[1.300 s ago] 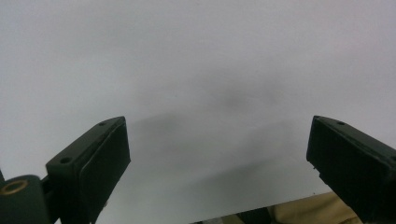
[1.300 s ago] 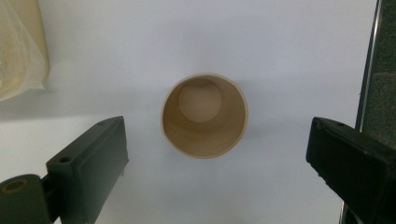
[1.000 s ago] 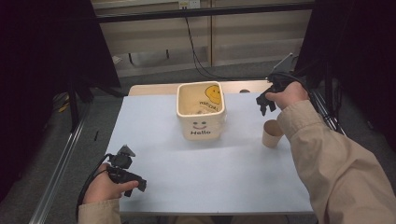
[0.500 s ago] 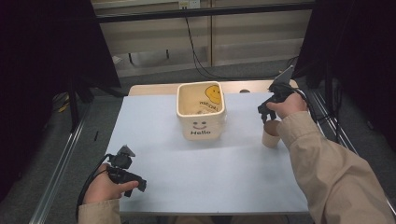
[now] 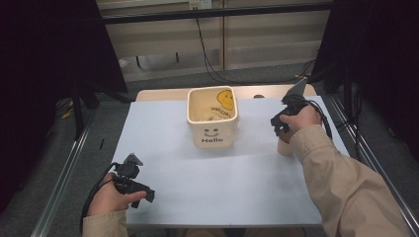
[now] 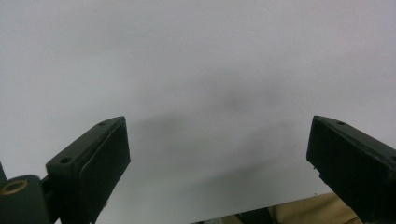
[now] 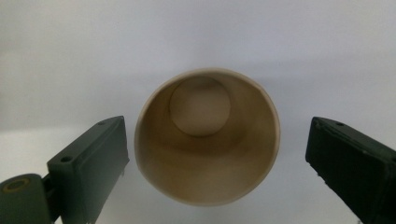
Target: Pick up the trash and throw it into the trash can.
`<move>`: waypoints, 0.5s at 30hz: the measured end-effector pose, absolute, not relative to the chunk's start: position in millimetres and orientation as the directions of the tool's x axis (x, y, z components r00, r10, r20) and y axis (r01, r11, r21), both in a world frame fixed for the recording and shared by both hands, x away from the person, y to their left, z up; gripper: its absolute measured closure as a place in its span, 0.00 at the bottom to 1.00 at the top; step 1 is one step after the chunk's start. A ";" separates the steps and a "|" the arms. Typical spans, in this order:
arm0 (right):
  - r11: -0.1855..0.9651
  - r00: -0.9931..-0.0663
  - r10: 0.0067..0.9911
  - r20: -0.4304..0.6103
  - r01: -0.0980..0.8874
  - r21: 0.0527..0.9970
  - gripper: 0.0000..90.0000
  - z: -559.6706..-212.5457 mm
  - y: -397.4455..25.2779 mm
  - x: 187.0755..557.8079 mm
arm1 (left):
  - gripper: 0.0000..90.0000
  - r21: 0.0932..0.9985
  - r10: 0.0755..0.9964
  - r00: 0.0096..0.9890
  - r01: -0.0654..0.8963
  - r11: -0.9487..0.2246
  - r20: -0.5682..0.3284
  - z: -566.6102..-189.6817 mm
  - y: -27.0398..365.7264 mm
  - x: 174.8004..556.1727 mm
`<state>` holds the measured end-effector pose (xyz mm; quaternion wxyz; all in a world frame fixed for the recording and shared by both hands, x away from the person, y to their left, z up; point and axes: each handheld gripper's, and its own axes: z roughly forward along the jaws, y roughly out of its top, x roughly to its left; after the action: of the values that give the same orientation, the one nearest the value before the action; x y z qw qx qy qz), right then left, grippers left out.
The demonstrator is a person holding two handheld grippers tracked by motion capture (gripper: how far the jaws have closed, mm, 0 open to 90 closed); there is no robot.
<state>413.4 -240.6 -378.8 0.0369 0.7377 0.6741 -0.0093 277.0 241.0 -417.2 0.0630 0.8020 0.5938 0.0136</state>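
The right gripper hangs straight above the small tan paper cup, and in the right gripper view we look down the cup's open mouth to its round bottom, so its long axis runs upright and lines up with our line of approach. Our jaws stand wide apart, one at the lower left and one at the lower right of that frame, with the cup's rim between them and touching neither; the rim sits a little nearer the left jaw. In the high view the right gripper shows at the right of the frame, and the cup peeks out just below our hand, largely hidden by the beige sleeve, standing on the pale blue table to the right of the square cream bin with a smiley face and the word Hello. The left gripper rests at the lower left of that frame, well apart from the cup, and in the left gripper view its jaws are spread over bare table with nothing between them. We judge that the right hand is the one to take the cup, and the move ahead calls for a straight descent until the jaws flank its wall, then a gentle squeeze, since thin paper will buckle.
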 end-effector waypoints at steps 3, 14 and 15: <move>-0.096 0.098 0.993 -0.059 0.995 0.042 0.07 -385.0 -239.8 412.9 | 0.07 0.113 0.953 0.299 0.950 -0.292 -0.050 -417.6 241.4 277.1; -0.085 0.086 0.995 -0.058 0.996 0.026 0.19 -393.7 -236.3 409.8 | 0.07 0.127 0.955 0.291 0.951 -0.283 -0.047 -417.1 241.5 276.9; -0.085 0.086 0.995 -0.058 0.996 0.026 0.19 -393.7 -236.3 409.8 | 0.07 0.127 0.955 0.291 0.951 -0.283 -0.047 -417.1 241.5 276.9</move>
<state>409.8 -236.3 -393.7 0.0292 0.7364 0.6758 -0.0126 276.9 241.5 -417.1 0.0651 0.8009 0.5950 0.0189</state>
